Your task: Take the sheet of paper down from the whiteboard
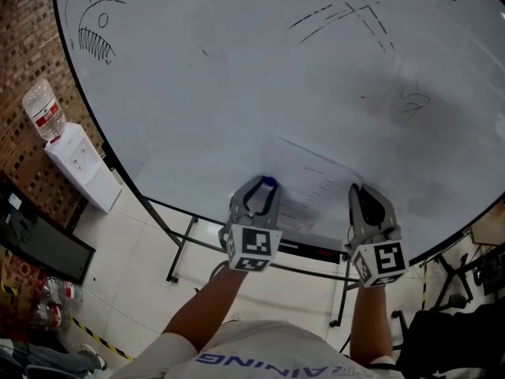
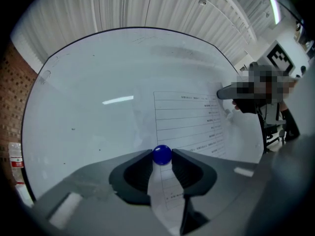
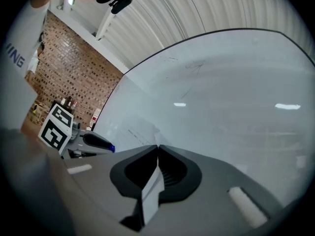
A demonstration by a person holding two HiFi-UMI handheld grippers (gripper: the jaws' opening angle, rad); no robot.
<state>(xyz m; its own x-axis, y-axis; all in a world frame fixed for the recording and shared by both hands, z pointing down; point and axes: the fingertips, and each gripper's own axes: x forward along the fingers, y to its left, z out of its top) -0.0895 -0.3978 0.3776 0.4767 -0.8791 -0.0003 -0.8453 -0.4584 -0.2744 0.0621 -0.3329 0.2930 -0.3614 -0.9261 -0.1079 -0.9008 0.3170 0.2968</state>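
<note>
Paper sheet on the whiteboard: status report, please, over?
Left gripper shut on round blue magnet. Right gripper shut on edge of printed white paper sheet. Sheet not yet off large whiteboard.

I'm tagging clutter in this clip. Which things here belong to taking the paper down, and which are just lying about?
In the job: whiteboard; sheet of paper, pinched by the right gripper; blue magnet, gripped by the left gripper.
Lying about: water dispenser; bottles on the floor.
</note>
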